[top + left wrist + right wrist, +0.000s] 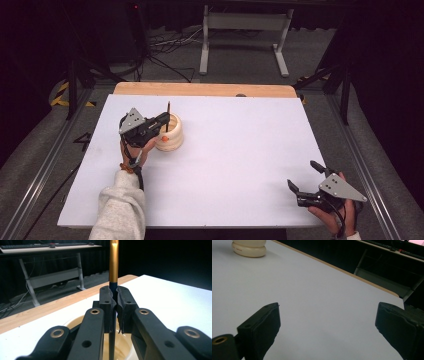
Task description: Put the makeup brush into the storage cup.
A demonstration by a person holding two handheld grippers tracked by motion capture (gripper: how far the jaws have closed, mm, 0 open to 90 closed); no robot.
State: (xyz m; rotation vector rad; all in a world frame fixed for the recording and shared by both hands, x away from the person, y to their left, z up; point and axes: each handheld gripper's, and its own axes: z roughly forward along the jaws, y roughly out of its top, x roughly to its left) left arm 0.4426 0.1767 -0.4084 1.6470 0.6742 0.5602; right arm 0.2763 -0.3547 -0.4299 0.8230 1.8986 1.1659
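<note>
A cream ribbed holder [170,134] stands on the white table [240,150] at centre left. My left gripper [164,119] is right over its rim, shut on a thin stick [167,114] that stands upright with its lower end inside the holder. In the left gripper view the stick [113,262] is gold above the pads and dark below, running down into the holder [122,345]. My right gripper [305,176] rests open near the table's front right corner, nothing between its fingers. The right gripper view has the holder [249,248] far off at top left.
A wooden strip [205,90] edges the table's far side. Beyond it stand a metal desk frame [245,35] and cables on the floor. Rails run along both sides of the table.
</note>
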